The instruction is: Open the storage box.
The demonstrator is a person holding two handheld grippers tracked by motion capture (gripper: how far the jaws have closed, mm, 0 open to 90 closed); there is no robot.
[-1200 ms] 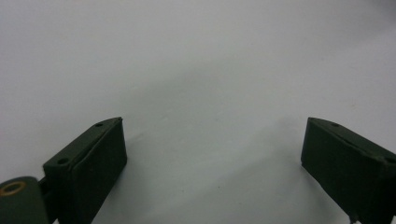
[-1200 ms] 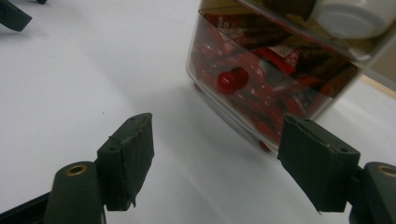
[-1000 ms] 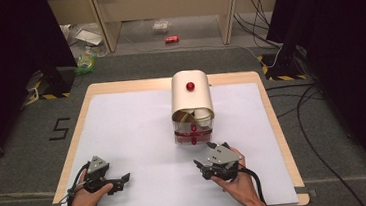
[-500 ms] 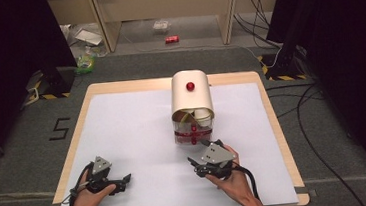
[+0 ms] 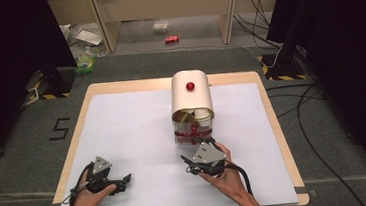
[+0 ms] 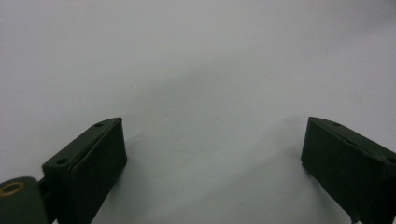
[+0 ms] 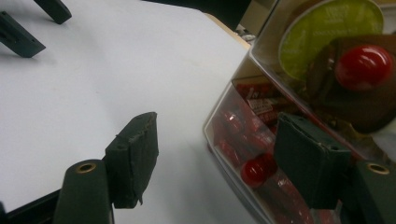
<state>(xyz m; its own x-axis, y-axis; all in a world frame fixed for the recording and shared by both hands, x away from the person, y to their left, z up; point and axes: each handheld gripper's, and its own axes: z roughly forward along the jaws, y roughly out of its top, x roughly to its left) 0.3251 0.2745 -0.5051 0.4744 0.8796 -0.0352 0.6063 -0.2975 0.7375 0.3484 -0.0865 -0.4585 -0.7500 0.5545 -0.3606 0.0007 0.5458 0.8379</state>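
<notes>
A cream container point(image 5: 191, 98) with a rounded roll-top lid and a red knob point(image 5: 189, 86) stands at the middle of the white table point(image 5: 133, 127). Its clear lower part point(image 5: 192, 133) holds red packets and has small red knobs point(image 7: 258, 171). A green-lidded cup point(image 7: 328, 29) sits behind an upper red knob point(image 7: 364, 66). My right gripper point(image 5: 187, 165) lies just in front of the container, open and empty, pointing left; in the right gripper view point(image 7: 219, 156) its right jaw is close to the clear wall. My left gripper point(image 5: 124, 183) rests open near the front left, with bare table between its fingers point(image 6: 93, 158).
The table's wooden rim point(image 5: 273, 120) runs around the white top. On the floor beyond lie a red can point(image 5: 171, 39), plastic litter point(image 5: 86, 61) and cables point(image 5: 318, 121). The left gripper's jaws point(image 7: 23, 28) show far off in the right gripper view.
My right gripper has slid left and forward, closer to the container's clear front. The left gripper has barely shifted.
</notes>
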